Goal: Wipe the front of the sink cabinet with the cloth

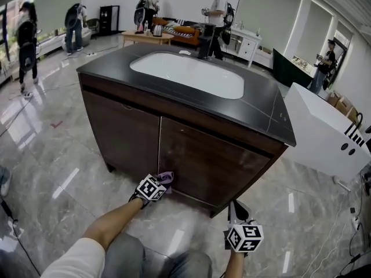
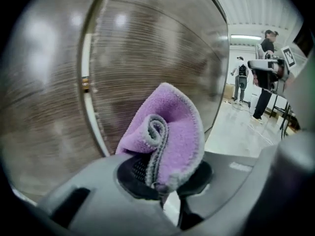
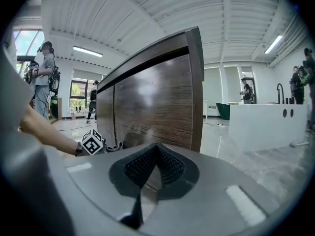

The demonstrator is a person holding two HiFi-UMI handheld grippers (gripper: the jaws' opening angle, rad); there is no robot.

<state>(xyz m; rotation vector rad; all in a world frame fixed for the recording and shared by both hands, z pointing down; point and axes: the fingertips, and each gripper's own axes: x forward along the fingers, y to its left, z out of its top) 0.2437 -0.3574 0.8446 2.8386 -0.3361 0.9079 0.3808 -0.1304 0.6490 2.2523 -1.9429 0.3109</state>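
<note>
Fluffy purple cloth (image 2: 179, 132), folded, pinched in left gripper (image 2: 165, 176), low by dark wood-grain cabinet (image 1: 197, 155) door; right gripper (image 3: 156, 165) pressed together, empty, near cabinet corner; white oval sink (image 1: 191, 74) in glossy black surface (image 1: 261, 112)

Head view: hidden under its own marker cube, the left gripper's (image 1: 161, 184) jaws, and all of the cloth (image 1: 167, 177) but one purple corner. Cut off by the bottom edge, the forearm (image 1: 110, 226). Behind the right gripper (image 1: 238, 212), the cabinet's (image 1: 191, 155) near bottom corner.

Left gripper view: smeared by blur, the door (image 2: 147, 58). Buried between the pads (image 2: 134, 170), the cloth's lower end.

Too small to make out, the gear on the far people (image 1: 217, 10).
</note>
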